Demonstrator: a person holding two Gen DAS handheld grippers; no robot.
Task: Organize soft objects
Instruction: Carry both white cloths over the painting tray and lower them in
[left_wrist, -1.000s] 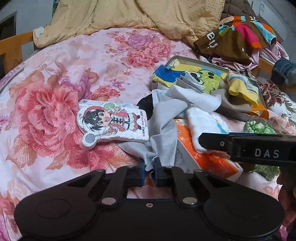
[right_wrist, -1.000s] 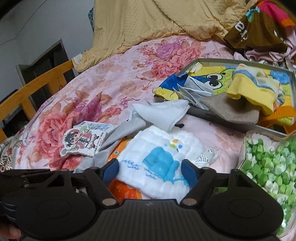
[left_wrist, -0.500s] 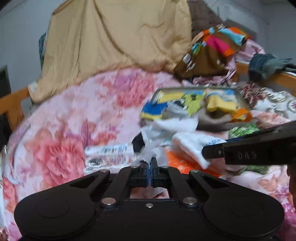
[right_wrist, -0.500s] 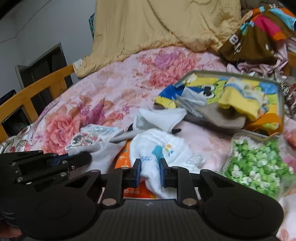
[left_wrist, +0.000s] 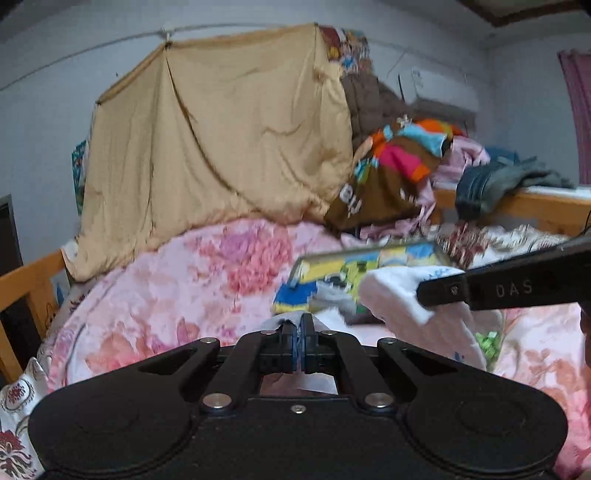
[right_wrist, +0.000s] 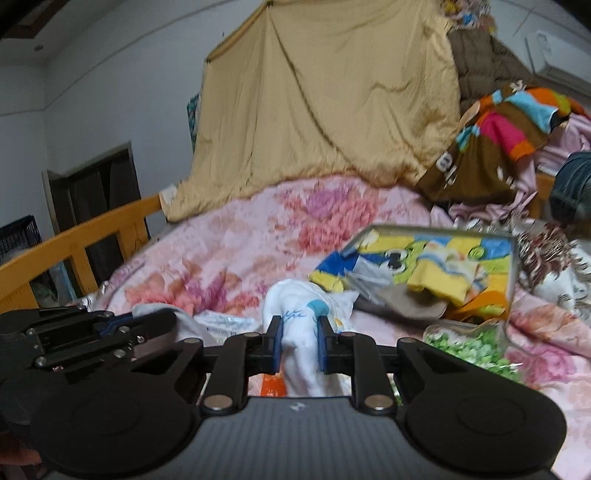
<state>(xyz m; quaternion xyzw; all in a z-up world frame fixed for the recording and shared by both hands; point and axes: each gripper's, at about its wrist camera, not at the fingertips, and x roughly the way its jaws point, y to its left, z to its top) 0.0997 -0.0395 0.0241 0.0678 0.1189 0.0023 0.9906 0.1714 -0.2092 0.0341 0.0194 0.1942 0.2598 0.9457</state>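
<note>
A white muslin cloth (right_wrist: 300, 325) is clamped between the right gripper's (right_wrist: 298, 341) jaws above the floral bedspread (right_wrist: 236, 258). A grey cloth (left_wrist: 275, 324) is pinched in the closed left gripper (left_wrist: 297, 341). Trailing folds could be snagged on the cartoon tray (right_wrist: 511, 266), and the cloths pulled free.

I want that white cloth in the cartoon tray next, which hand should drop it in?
Right, probably. The right gripper is shut on the white cloth, and the cartoon tray lies just ahead of it. The left gripper is pinching a grey cloth.
</note>
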